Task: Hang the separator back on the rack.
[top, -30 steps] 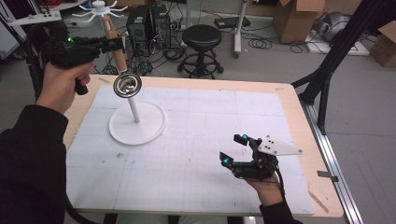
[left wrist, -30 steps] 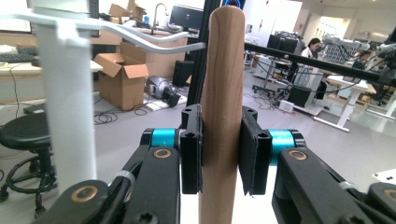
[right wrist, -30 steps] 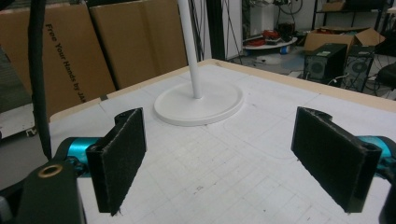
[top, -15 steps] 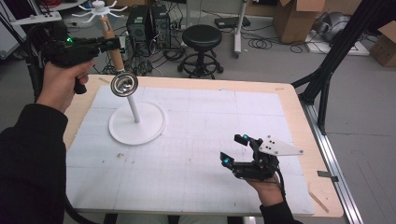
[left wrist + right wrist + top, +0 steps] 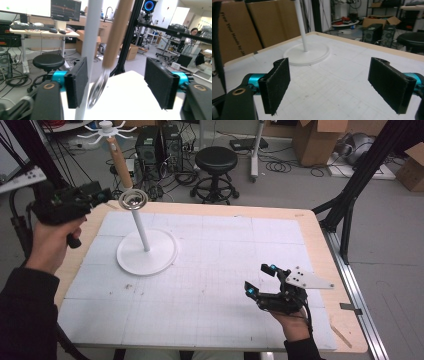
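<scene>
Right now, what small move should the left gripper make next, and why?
Probably draw the left gripper straight back, without swinging. Its jaws stand open, and the wooden-handled strainer seems to hang already from the white stand; handle and pole sit close between the jaws in the left gripper view.

We are looking at a strainer (image 5: pixel 133 199) whose round bowl is showing as shiny, reflective metal, while its handle (image 5: pixel 120 162) is looking like smooth, matt light wood. The stand (image 5: pixel 146 251) beside it is appearing as smooth white plastic or painted metal with a faint sheen, and the table (image 5: pixel 310 227) is showing a pale wooden edge around a matt white gridded mat (image 5: pixel 210 270). On the right gripper (image 5: pixel 337 82) we are seeing jaws faced with rough, matt black padding, set on glossy blue metal parts.
</scene>
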{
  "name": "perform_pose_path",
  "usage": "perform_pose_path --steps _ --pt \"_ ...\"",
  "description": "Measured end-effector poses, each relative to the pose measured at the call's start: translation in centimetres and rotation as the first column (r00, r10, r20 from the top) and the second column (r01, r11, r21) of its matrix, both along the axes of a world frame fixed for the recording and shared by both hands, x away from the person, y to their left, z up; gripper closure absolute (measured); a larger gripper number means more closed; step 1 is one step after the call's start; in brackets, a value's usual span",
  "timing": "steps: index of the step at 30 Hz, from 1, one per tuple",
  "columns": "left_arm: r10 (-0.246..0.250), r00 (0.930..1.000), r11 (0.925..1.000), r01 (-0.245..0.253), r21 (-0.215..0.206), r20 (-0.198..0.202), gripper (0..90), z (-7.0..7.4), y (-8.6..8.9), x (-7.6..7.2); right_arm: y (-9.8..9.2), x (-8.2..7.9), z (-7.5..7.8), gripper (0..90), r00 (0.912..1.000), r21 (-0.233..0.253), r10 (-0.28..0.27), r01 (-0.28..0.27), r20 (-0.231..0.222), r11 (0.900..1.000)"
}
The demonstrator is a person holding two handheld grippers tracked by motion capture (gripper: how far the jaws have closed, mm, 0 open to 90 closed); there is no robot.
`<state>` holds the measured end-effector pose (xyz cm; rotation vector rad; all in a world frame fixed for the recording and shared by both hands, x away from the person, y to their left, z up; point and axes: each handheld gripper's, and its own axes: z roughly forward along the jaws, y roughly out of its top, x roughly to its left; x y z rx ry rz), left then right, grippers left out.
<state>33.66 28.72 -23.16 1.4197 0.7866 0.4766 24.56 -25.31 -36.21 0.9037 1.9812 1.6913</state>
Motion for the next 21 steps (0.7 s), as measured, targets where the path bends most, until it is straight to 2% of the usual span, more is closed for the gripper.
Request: perform_pose_path --steps 7,10,14,17,21 --pt "-0.036 0.9991 0.9993 0.035 -0.010 -0.023 19.8 -5.7 -0.1 -3.1 -2.4 -0.4 -0.7 16.9 0.9936 -0.013 -0.113 0.113 0.002 0.994" --pt "-0.035 0.9992 0.9994 0.035 -0.003 -0.018 18.5 -7.8 -0.2 -4.3 -3.3 -0.7 -0.8 16.9 0.9894 -0.030 -0.144 0.145 0.015 0.989" --pt "-0.037 0.9992 0.9991 0.038 0.017 -0.014 18.5 -9.7 -0.5 -5.7 -4.1 -1.1 -1.0 16.9 0.9843 -0.026 -0.176 0.177 0.009 0.984" --pt "-0.044 0.9990 0.9982 0.044 0.040 0.008 18.6 -10.7 -0.9 -6.8 -4.6 -1.4 -1.1 16.9 0.9821 -0.025 -0.188 0.189 0.008 0.982" --pt "-0.048 0.9988 0.9984 0.048 0.030 0.008 18.6 -12.1 -1.3 -7.7 -4.8 -1.8 -1.1 16.9 0.9786 -0.021 -0.205 0.206 0.013 0.978"
